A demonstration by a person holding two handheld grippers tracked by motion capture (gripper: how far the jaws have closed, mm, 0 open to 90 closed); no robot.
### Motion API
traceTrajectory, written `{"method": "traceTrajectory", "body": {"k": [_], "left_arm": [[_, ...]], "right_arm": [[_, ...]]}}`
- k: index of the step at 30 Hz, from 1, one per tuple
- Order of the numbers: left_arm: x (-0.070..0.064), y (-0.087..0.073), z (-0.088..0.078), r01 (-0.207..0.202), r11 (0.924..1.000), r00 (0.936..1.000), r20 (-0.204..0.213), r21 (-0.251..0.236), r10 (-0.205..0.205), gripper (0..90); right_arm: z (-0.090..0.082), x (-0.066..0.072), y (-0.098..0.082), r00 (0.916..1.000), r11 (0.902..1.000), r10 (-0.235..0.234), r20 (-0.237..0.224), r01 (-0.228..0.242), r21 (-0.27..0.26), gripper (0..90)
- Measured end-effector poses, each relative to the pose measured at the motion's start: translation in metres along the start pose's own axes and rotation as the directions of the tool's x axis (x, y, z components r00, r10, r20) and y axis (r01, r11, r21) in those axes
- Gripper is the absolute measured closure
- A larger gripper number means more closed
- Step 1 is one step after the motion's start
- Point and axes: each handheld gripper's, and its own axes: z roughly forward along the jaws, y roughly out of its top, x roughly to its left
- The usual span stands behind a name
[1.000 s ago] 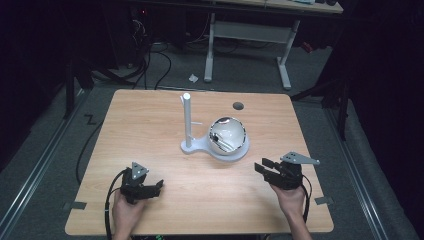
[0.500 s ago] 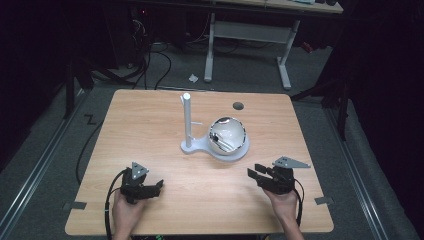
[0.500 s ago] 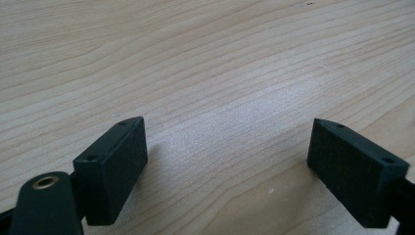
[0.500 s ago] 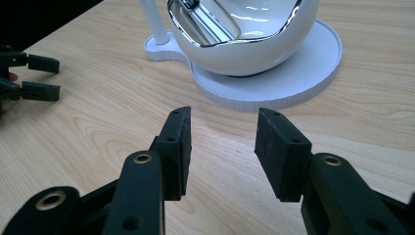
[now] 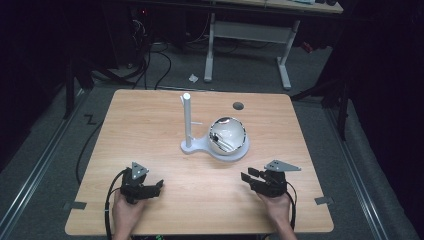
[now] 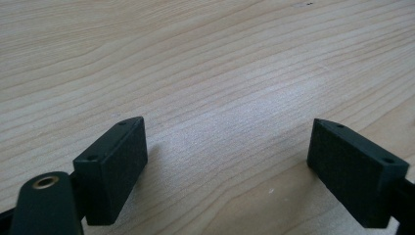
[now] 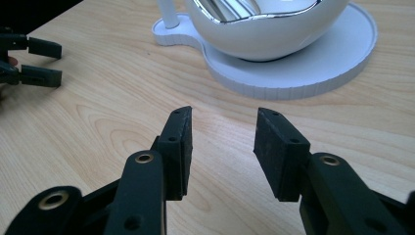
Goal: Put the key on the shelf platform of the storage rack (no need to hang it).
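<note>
A white stand (image 5: 200, 146) with an upright post (image 5: 186, 120) sits at the middle of the wooden table (image 5: 150, 125). A shiny chrome-lined white bowl (image 5: 227, 135) rests on its round base (image 7: 313, 68). My left gripper (image 5: 159, 186) lies low near the table's front left, open, with bare wood between its pads (image 6: 115, 164). My right gripper (image 5: 248, 175) is at the front right, open, pointing toward the bowl (image 7: 264, 29) with nothing between its pads (image 7: 178, 147). The left gripper (image 7: 46, 61) also shows far off in the right gripper view.
A dark round hole (image 5: 238, 105) marks the table's back right. Beyond the table stands a white desk frame (image 5: 250, 45) on grey floor, with cables (image 5: 150, 60) at the left. Bare wood lies between the grippers and the stand.
My right gripper has dropped lower and shifted left and toward the front edge, turning toward the bowl. The left gripper has stayed put.
</note>
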Motion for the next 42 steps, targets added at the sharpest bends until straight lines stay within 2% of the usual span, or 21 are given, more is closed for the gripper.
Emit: {"method": "traceTrajectory", "body": {"k": [17,29,35,42], "left_arm": [[0.000,0.000,0.000,0.000,1.0000,1.0000,0.000,0.000,0.000,15.3],[0.000,0.000,0.000,0.000,1.0000,1.0000,0.000,0.000,0.000,15.3],[0.000,0.000,0.000,0.000,1.0000,1.0000,0.000,0.000,0.000,15.3],[0.000,0.000,0.000,0.000,1.0000,1.0000,0.000,0.000,0.000,15.3]], "right_arm": [[0.023,0.010,-0.014,0.9997,0.9982,-0.022,0.007,0.022,0.056,58.5],[0.034,0.019,-0.020,0.9932,0.9911,-0.101,0.058,0.095,0.093,57.5],[0.037,0.023,-0.022,0.9915,0.9889,-0.114,0.063,0.107,0.103,56.7],[0.040,0.028,-0.022,0.9828,0.9791,-0.166,0.080,0.155,0.131,54.0]]}}
